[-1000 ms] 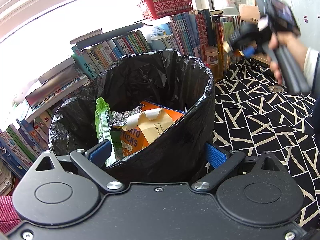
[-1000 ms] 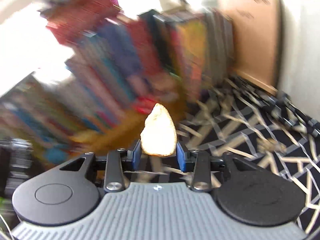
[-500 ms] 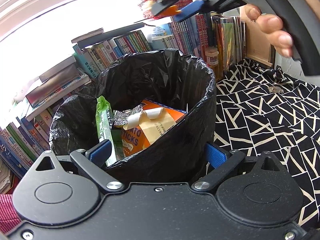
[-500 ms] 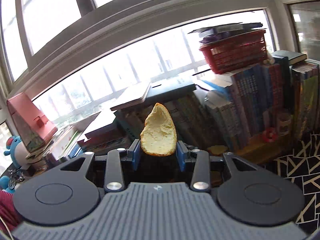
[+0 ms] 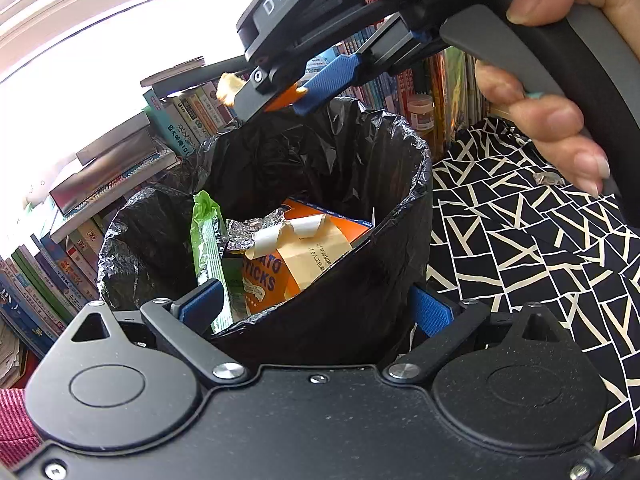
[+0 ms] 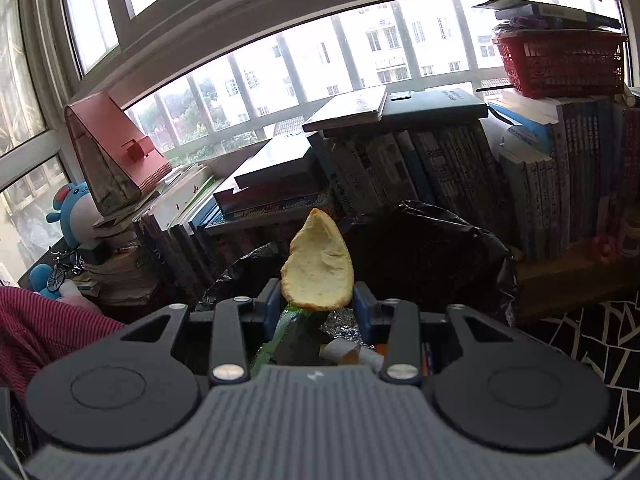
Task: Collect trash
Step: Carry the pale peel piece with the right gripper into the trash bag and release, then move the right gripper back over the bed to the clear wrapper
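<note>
While right gripper (image 6: 317,305) pinches peel (image 6: 318,266), bin (image 5: 404,216) below

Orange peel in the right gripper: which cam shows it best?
Right wrist view. The orange peel stands unobstructed between the right gripper's blue pads, pale inner side facing the lens. The left wrist view shows only slivers of it poking out of that gripper above the bin.
</note>
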Motion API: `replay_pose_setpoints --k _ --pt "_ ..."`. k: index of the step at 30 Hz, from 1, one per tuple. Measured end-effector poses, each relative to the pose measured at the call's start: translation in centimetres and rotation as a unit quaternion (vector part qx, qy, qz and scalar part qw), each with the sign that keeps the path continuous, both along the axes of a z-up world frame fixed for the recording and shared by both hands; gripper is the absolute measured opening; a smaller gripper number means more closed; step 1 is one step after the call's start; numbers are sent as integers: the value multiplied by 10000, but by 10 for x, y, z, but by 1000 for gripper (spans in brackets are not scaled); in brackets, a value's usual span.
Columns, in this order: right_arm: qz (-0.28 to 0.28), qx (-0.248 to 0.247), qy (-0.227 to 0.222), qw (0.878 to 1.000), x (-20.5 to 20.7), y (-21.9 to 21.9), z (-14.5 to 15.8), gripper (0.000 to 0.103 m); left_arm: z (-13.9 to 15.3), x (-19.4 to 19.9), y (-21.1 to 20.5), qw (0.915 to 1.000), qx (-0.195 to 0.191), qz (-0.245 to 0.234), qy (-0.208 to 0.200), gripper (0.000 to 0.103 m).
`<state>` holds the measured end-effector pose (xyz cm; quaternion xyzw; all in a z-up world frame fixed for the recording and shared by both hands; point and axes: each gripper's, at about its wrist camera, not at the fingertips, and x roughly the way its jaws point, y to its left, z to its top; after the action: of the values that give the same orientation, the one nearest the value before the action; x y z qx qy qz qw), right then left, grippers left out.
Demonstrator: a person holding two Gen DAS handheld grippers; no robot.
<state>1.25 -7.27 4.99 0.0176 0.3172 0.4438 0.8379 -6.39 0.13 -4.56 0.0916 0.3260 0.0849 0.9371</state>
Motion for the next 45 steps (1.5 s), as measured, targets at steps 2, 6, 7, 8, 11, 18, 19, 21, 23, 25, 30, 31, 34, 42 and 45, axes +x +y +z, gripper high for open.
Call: replay_pose_setpoints --k 2,6,7,8,11,18,19,21,23,25,30,31,34,42,45 --pt "58 -33 8 10000 -1 1 -1 44 0 0 0 10000 0 2 0 98" --pt "172 -74 14 9998 -3 2 -2 45 0 0 0 10000 0 0 0 98" --pt "192 -88 8 9998 -3 3 -3 45 0 0 0 10000 0 1 1 98" --pt "202 -101 0 9997 -4 3 -3 45 0 0 0 10000 -1 0 0 98" --pt "231 -116 -9 9997 -4 4 -3 44 0 0 0 10000 2 2 1 98" --pt "207 -129 -24 9997 -2 2 -3 44 0 -1 0 10000 4 -11 0 98" --pt "189 -131 -24 9997 -2 2 -3 44 0 -2 1 10000 0 -13 0 98" --pt "145 -133 -22 9998 -1 1 -4 44 0 -2 0 10000 1 -20 0 98" --pt "92 -132 -21 9999 1 0 -5 44 0 -2 0 10000 2 -19 0 98" --pt "19 -130 -33 9999 3 -2 -5 45 0 -2 0 10000 3 -21 -1 98" --pt "-352 -113 -43 9993 15 -13 -5 51 0 -2 0 10000 4 -19 -1 98" --pt "-452 -110 -37 9989 19 -16 -6 52 0 -2 0 10000 5 -19 0 98" --pt "-739 -85 -20 9972 29 -26 -7 56 0 -2 0 10000 6 -21 -2 98" --pt "-1582 -133 75 9873 57 -57 -17 62 0 -2 1 10000 14 -18 -2 98" --pt "-1880 -137 121 9820 67 -69 -22 65 0 -2 1 10000 16 -19 -3 98"
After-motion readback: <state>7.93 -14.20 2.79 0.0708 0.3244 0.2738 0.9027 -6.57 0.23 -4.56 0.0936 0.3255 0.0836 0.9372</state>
